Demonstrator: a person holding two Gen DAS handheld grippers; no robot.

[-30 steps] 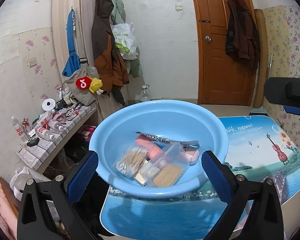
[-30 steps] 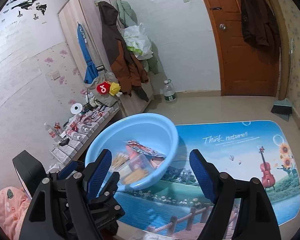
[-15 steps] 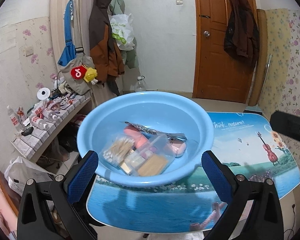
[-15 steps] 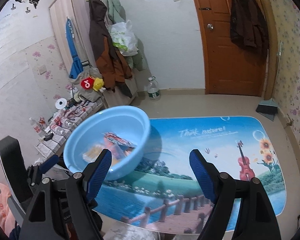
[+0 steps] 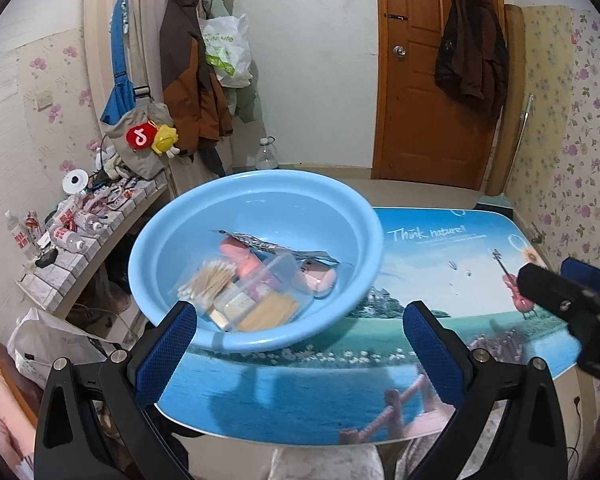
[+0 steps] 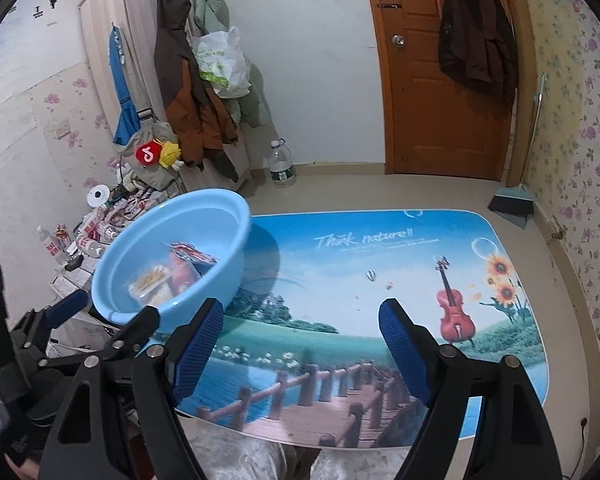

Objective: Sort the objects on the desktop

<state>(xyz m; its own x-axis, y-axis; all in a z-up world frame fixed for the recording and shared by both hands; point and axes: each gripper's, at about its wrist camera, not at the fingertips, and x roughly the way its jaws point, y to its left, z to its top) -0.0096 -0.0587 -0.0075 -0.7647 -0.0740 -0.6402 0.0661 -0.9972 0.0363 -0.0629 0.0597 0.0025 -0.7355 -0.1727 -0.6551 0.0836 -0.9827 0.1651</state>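
A light blue basin point(image 5: 284, 208) stands on the left end of the picture-printed table point(image 6: 340, 264). Inside lie a clear box point(image 5: 256, 296) of cotton swabs and small packs, pink items point(image 5: 320, 278) and a foil packet point(image 5: 268, 245). My left gripper point(image 5: 300, 316) is open just in front of the basin's near wall; its left fingertip overlaps the rim, its right one stands apart. The right wrist view shows that gripper point(image 6: 104, 314) low beside the basin point(image 6: 204, 216). Over the table's front edge my right gripper point(image 6: 302, 320) is open and holds nothing.
A low tiled shelf point(image 5: 80, 236) crowded with bottles runs along the left wall. Coats hang on a wardrobe point(image 6: 180, 80) behind it, and a water bottle point(image 6: 282, 168) stands on the floor. Farther back are a wooden door point(image 6: 440, 80) and a dustpan point(image 6: 512, 204).
Both grippers have drawn back from the basin, so it looks smaller and more of the table shows. The right gripper has sunk and sits lower at the left view's right edge.
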